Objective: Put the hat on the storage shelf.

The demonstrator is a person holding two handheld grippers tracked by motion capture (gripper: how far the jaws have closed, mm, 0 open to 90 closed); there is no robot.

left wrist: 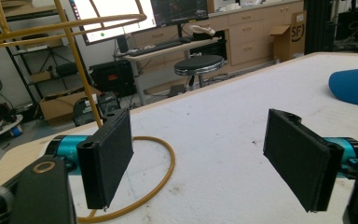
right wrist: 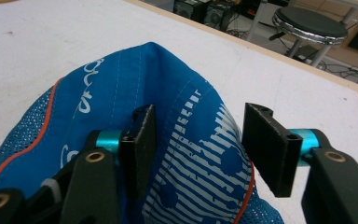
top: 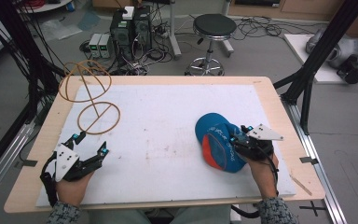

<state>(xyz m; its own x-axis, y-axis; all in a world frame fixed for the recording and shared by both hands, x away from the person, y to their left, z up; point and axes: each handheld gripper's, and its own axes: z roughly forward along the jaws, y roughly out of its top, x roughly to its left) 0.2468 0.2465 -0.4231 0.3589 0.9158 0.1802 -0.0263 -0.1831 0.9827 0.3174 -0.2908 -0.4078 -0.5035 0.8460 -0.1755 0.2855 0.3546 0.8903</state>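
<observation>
We note the blue cap (top: 218, 145) lying on the right half of the table (top: 168, 121), well apart from the wire stand (top: 91, 95) at the far left corner. The right tongs (top: 240, 136) sit directly at the cap's near-right edge. In the right gripper view the jaws are spread, with a raised fold of the cap (right wrist: 186, 140) between them; the left jaw touches the fabric, the right jaw stands clear of it. We judge that nothing is pinched yet. The left tongs (top: 90, 145) rest on the table near the stand's base ring (left wrist: 161, 182), jaws spread wide and empty. The cap lies far to their right, so the right hand (top: 263, 170) is much the nearer.
</observation>
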